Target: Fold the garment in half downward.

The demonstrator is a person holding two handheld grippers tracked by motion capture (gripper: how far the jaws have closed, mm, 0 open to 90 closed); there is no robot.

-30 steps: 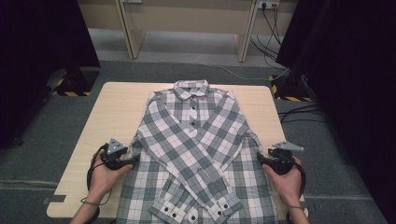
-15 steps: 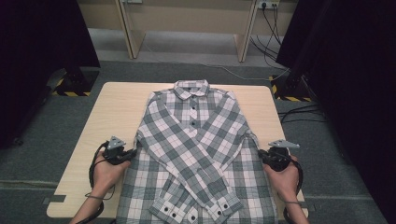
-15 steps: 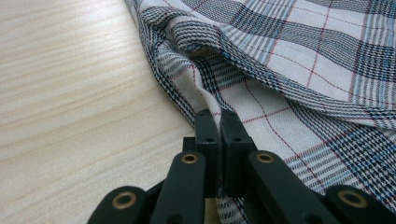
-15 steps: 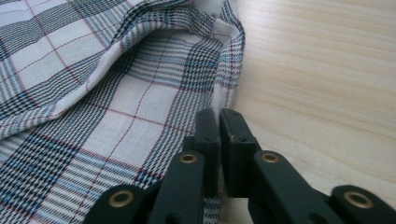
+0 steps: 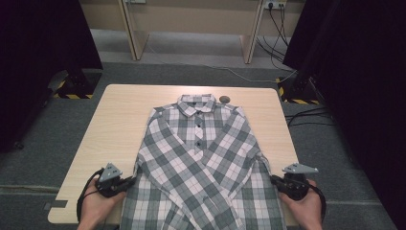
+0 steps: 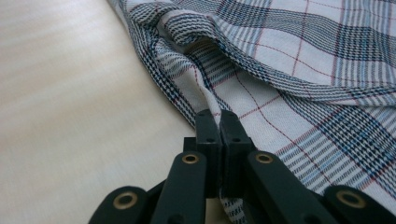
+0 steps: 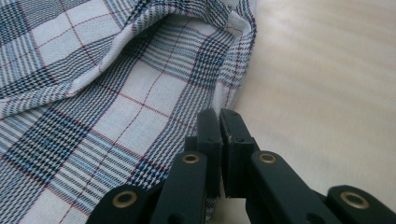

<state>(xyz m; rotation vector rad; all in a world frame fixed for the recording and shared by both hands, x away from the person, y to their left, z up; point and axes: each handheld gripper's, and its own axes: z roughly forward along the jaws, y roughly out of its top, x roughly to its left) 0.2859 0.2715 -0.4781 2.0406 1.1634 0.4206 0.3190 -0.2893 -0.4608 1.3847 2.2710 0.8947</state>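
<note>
A plaid button-up shirt (image 5: 201,158) lies front up on the light wooden table (image 5: 119,120), collar at the far side and sleeves crossed over the chest. My left gripper (image 5: 131,181) is at the shirt's left side edge, shut on a fold of the cloth. In the left gripper view the jaws (image 6: 219,116) meet on the hem of the shirt (image 6: 299,56). My right gripper (image 5: 274,179) is at the right side edge, also shut. In the right gripper view its jaws (image 7: 218,115) pinch the border of the shirt (image 7: 93,93).
A small round grey disc (image 5: 224,99) lies on the table just right of the collar. Bare tabletop (image 6: 70,93) runs along the shirt's left, and more (image 7: 327,93) along its right. Cables (image 5: 306,112) trail on the floor beyond the right corner.
Both hands have drawn back toward the near table edge, and the shirt has slid that way with them. The grey disc by the collar has come into sight.
</note>
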